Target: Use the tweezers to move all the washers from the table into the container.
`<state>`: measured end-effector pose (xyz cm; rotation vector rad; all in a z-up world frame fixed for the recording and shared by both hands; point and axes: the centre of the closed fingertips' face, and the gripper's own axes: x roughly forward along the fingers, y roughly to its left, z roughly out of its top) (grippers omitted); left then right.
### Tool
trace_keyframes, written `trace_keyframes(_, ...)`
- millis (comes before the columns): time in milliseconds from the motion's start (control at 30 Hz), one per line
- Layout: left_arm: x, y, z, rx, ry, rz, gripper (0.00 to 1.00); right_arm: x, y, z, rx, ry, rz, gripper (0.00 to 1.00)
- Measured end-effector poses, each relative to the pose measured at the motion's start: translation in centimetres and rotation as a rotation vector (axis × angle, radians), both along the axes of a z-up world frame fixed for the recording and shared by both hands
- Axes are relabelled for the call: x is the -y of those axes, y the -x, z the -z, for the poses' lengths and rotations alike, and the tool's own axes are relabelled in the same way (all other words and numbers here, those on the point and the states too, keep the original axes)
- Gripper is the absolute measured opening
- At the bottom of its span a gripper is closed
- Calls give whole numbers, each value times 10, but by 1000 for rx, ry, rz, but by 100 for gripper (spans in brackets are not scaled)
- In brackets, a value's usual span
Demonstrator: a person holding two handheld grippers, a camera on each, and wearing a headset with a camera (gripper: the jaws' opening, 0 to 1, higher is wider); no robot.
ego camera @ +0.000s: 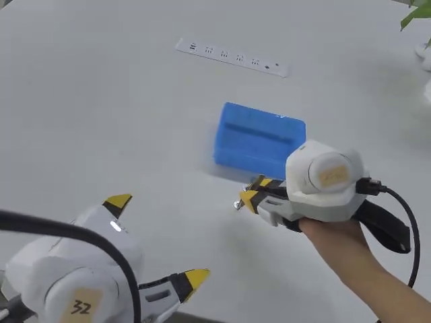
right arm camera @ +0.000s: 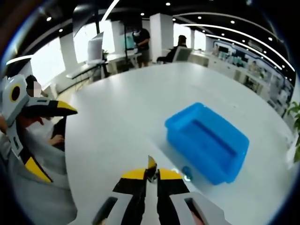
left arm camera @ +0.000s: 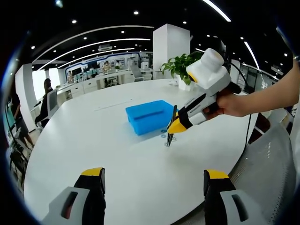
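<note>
bright overhead light, fisheye-warped edges

Head view: aimed steeply down from above the near side of the white table (ego camera: 101, 121), close over the white left gripper with yellow-tipped jaws (ego camera: 158, 239) and the matching right gripper (ego camera: 248, 197).

Left gripper view: set low, just above the tabletop, facing across it between wide-parted jaws.

Right gripper view: set higher, tilted down along jaws clamped on thin dark metal tweezers (right arm camera: 150, 168).

Shared by all three: the blue rectangular plastic container (ego camera: 259, 138); nearest in the right gripper view.

blue container (ego camera: 259, 138), white table (ego camera: 101, 121)
</note>
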<state>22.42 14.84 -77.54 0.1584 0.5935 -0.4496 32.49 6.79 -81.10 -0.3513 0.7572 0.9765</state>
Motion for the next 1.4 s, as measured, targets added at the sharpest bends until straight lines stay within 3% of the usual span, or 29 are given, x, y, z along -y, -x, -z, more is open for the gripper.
trace_keyframes(367, -3, -1, 3, -3, -20, -9, 88, -1, 7, -7, -48, -17, 22, 4)
trace_keyframes(533, -3, -1, 4, -3, -21, -7, 88, -1, 5, -23, -20, -18, 13, 4)
trace_keyframes(667, -3, -1, 5, -3, -29, -4, 88, 0, -6, -37, 7, -33, 16, 4)
trace_keyframes(800, -3, -1, 5, -3, -31, -1, 88, -3, -17, -55, 4, -96, 53, 4)
trace_keyframes(1000, -3, -1, 5, -1, -35, -3, 87, -4, -35, -78, 54, -131, 77, 4)
trace_keyframes(1200, -3, 0, 5, -6, -36, -2, 86, -9, -43, -84, 80, -136, 76, 4)
trace_keyframes(1400, -4, -2, 3, 7, -30, -6, 87, -16, -61, -83, 109, -150, 115, 4)
